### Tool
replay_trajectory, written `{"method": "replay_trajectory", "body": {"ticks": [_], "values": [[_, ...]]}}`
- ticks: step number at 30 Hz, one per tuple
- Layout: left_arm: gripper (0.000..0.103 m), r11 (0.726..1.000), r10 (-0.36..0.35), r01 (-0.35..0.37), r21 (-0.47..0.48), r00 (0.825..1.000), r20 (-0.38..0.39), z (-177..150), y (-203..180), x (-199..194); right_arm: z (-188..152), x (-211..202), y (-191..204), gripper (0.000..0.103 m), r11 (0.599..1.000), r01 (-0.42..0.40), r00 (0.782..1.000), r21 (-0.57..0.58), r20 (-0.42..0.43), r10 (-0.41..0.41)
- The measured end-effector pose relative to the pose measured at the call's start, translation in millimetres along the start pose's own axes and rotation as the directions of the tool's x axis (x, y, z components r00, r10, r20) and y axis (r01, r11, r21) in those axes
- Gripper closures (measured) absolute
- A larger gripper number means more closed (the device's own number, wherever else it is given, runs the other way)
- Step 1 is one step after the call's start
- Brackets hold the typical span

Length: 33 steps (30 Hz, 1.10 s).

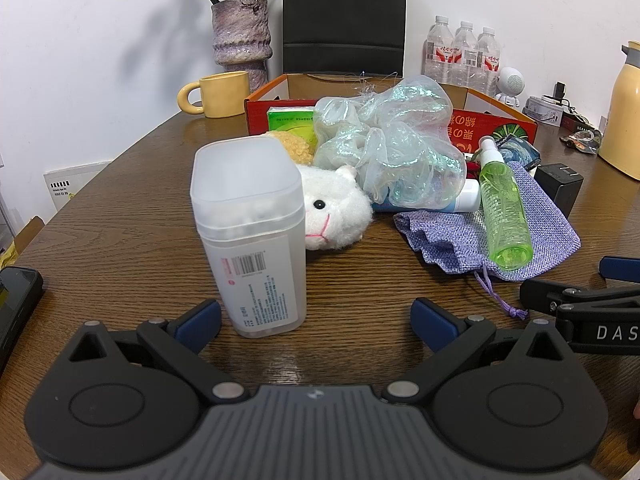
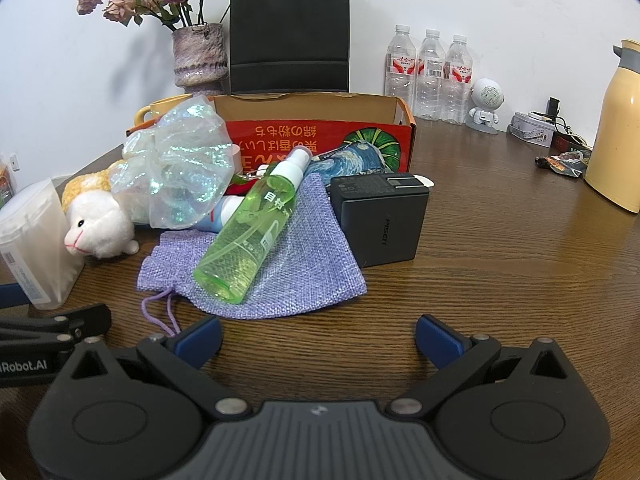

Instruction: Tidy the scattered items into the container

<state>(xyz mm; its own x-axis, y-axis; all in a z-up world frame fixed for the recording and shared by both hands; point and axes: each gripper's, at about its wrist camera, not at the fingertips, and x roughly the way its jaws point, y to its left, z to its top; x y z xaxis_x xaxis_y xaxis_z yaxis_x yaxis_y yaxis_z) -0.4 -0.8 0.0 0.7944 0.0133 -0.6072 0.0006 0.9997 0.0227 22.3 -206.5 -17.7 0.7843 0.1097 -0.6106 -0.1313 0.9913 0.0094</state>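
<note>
Both the left tongs (image 1: 316,320) and the right tongs (image 2: 318,338) are wide apart and hold nothing. The frosted plastic jar (image 1: 250,236) stands upright on the tabletop (image 1: 120,220), just ahead of the left tongs and near the red box (image 2: 320,136). It looks stiff, smooth and probably light, so squeeze its flat sides low down.

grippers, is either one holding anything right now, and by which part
Nothing is held: the left gripper and the right gripper are both open and empty.
</note>
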Motion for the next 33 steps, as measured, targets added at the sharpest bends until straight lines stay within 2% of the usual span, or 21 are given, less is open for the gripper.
{"method": "replay_trajectory", "body": {"ticks": [20, 24, 25, 26, 29, 31, 33], "values": [[0.0, 1.0, -0.001, 0.001, -0.001, 1.0, 0.0, 0.1, -0.6, 0.4, 0.1, 0.0, 0.1, 0.0, 1.0, 0.0, 1.0, 0.0, 0.0, 0.0], [0.0, 1.0, -0.023, 0.022, 0.017, 1.0, 0.011, 0.8, 1.4, -4.1, -0.2, -1.7, -2.5, 0.0, 1.0, -0.008, 1.0, 0.016, 0.008, 0.008], [0.0, 0.999, -0.03, 0.029, 0.024, 0.999, 0.023, 1.3, 2.4, -6.9, 0.5, -4.2, -4.6, 0.0, 0.999, -0.013, 1.0, 0.035, 0.018, 0.012], [0.0, 0.999, -0.035, 0.034, 0.015, 0.996, 0.078, 3.1, 6.1, -15.5, 1.2, -6.7, -6.8, 0.002, 0.998, -0.018, 0.999, 0.055, 0.027, 0.016], [0.0, 0.999, -0.022, 0.029, -0.032, 0.981, 0.194, 15.6, 19.1, -32.1, 12.0, -21.1, -17.6, 0.005, 0.987, -0.099, 0.99, 0.128, 0.108, 0.085], [0.0, 0.999, -0.001, 0.01, -0.039, 0.974, 0.226, 22.0, 22.8, -27.4, 22.7, -27.1, -21.8, 0.006, 0.976, -0.152, 0.979, 0.153, 0.161, 0.128], [0.0, 0.999, 0.038, -0.036, -0.011, 0.974, 0.224, 23.6, 20.2, -17.0, 34.7, -21.7, -16.4, 0.011, 0.979, -0.156, 0.977, 0.133, 0.167, 0.133]]}}
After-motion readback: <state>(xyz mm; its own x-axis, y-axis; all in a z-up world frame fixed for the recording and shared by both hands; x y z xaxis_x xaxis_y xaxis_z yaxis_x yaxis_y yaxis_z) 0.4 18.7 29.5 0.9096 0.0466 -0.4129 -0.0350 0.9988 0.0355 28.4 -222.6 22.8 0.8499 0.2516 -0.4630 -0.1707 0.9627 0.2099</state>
